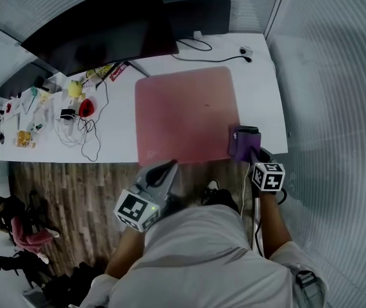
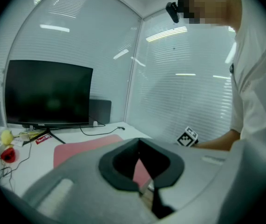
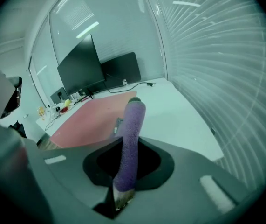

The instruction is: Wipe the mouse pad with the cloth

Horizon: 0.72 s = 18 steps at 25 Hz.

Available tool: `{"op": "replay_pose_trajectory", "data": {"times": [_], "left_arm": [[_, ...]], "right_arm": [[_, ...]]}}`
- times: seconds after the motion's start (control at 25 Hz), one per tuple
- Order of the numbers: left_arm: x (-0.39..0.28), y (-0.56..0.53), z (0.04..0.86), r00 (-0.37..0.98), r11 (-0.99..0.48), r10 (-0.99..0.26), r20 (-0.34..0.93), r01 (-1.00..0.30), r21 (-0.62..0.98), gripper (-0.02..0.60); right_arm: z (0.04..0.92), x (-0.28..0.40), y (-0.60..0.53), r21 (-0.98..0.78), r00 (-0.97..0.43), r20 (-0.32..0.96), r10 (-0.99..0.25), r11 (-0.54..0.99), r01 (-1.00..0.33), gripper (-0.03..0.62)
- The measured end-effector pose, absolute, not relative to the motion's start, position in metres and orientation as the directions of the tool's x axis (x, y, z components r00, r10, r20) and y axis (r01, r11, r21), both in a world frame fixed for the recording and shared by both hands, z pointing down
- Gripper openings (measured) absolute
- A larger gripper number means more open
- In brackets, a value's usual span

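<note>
Looking steeply down on a white desk (image 1: 118, 143) and, nearer, on a strip of wood-plank floor (image 1: 74, 191). Finding a litter of small items at the desk's left end, among them a yellow object (image 1: 74, 88) and a red one (image 1: 86, 108), beside a loose tangle of thin cables (image 1: 80, 133). Facing a large dark monitor (image 1: 99, 24) at the far left, with a smaller dark screen (image 1: 199, 17) to its right against the far wall. Tracing a black cable (image 1: 215, 59) across the desk just in front of that screen. Taking in the pink mouse pad (image 1: 186, 111) lying flat at the desk's middle and reaching almost to the near edge.

Holding the left gripper (image 1: 170, 165) at the pad's near left corner, tips at the desk edge and body out over the floor. Carrying nothing in it, with the jaws drawn together to a point.

Clamping the purple cloth (image 1: 239, 145) in the right gripper (image 1: 250, 133), jaws narrow around a folded thickness running along their length. Hanging the cloth over the pad's near right corner, with part of it past the pad's right edge above bare desk. Not managing to tell whether cloth and pad are touching. Reaching both forearms forward from a light-coloured shirt (image 1: 208, 255) at the near middle.
</note>
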<state>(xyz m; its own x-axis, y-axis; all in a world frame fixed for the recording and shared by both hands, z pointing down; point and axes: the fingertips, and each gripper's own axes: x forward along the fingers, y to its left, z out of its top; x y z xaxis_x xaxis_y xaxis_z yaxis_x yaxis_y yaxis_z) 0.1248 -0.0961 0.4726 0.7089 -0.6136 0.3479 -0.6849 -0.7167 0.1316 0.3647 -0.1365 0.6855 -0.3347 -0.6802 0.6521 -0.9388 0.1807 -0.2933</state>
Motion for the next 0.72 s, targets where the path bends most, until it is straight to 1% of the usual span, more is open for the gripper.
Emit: {"op": "replay_pose_trajectory", "data": {"times": [0.24, 0.4, 0.72], "left_arm": [[0.091, -0.091, 0.440, 0.703, -0.713, -0.649, 0.291, -0.695, 0.091, 0.002], [0.058, -0.081, 0.420, 0.698, -0.703, -0.673, 0.246, -0.707, 0.083, 0.002], [-0.033, -0.073, 0.375, 0.650, -0.656, -0.746, 0.145, -0.755, 0.009, 0.002]], "right_arm": [[0.597, 0.329, -0.160, -0.341, -0.383, 0.480, -0.789, 0.235, -0.910, 0.048], [0.528, 0.292, -0.162, -0.307, -0.401, 0.360, -0.842, 0.299, -0.903, 0.046], [0.429, 0.185, -0.134, -0.228, -0.465, 0.223, -0.857, 0.418, -0.879, 0.046]]}}
